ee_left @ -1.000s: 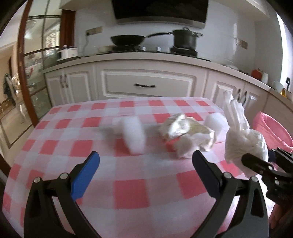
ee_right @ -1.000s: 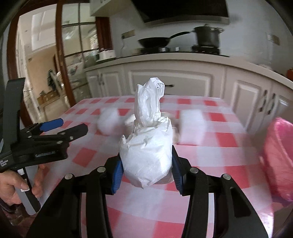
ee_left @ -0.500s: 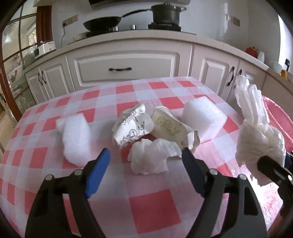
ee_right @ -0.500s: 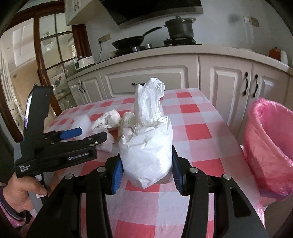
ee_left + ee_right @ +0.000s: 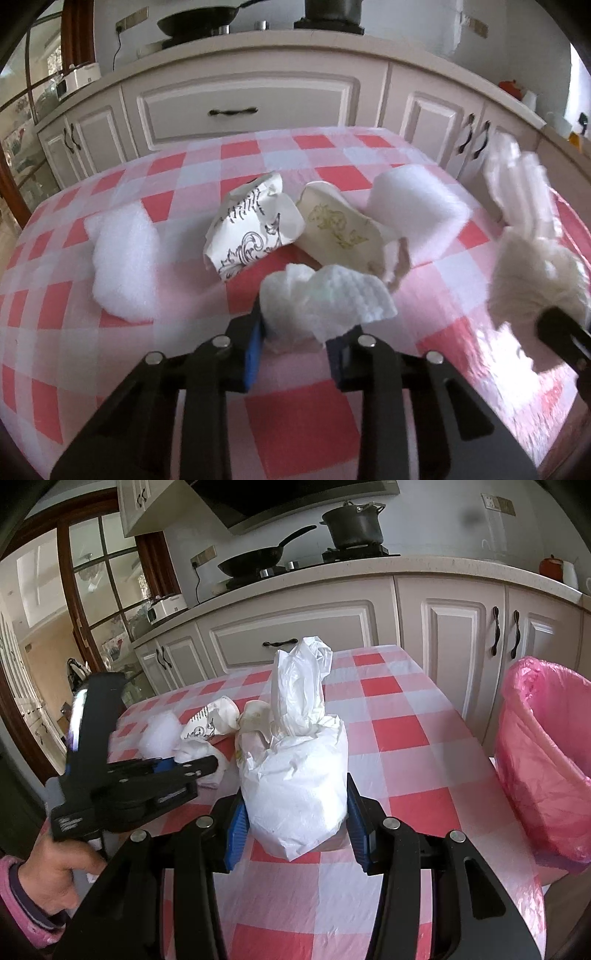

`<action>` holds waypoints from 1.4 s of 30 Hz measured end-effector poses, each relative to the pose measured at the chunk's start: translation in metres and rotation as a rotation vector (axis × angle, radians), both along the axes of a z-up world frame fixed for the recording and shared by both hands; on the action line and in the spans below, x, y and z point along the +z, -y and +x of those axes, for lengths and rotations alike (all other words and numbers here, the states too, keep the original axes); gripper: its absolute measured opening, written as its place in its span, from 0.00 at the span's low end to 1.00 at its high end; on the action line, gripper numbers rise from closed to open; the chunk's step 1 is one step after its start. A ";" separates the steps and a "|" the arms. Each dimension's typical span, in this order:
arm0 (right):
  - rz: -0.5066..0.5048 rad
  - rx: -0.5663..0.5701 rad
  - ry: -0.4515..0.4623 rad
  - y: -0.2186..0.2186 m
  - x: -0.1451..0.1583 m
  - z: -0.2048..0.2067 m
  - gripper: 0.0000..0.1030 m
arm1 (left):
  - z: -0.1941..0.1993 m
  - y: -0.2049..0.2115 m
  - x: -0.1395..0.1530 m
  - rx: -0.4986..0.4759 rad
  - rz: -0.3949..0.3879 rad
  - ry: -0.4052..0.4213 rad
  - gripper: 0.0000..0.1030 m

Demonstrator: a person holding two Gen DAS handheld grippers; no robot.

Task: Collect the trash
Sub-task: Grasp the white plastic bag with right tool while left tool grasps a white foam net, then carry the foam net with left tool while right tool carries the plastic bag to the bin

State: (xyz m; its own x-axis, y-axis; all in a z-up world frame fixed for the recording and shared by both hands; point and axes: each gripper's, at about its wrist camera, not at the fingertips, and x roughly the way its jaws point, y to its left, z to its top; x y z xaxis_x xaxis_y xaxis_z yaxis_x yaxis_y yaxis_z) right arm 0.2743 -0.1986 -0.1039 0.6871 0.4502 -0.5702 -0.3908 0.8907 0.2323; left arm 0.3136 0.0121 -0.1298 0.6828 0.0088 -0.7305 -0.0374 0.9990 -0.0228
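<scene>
Daylight floods in, soft and bright, and both fisheye views bow hard at the rims, with black corners and the cabinet fronts curving. In the left wrist view there's glare on the checked cloth of the desk at right, and the white bag there is smeared with blur. The right wrist view is sharper. The glazed door glows washed out, and the near black arms sit dark at the bottom.

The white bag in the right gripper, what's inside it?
The white bag is bunched shut at its top, so its contents are hidden. The right gripper squeezes its sides above the checked tablecloth.
</scene>
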 end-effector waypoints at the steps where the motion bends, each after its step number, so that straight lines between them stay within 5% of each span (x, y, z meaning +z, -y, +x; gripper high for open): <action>1: -0.001 -0.001 0.001 -0.001 0.000 -0.001 0.44 | -0.006 0.001 0.002 -0.006 0.001 0.014 0.27; 19: -0.023 0.006 0.049 -0.001 0.015 -0.032 0.44 | -0.092 0.011 0.040 -0.066 -0.055 0.239 0.27; 42: -0.036 -0.148 0.120 0.065 0.033 -0.050 0.44 | -0.106 0.078 0.072 -0.249 -0.038 0.363 0.27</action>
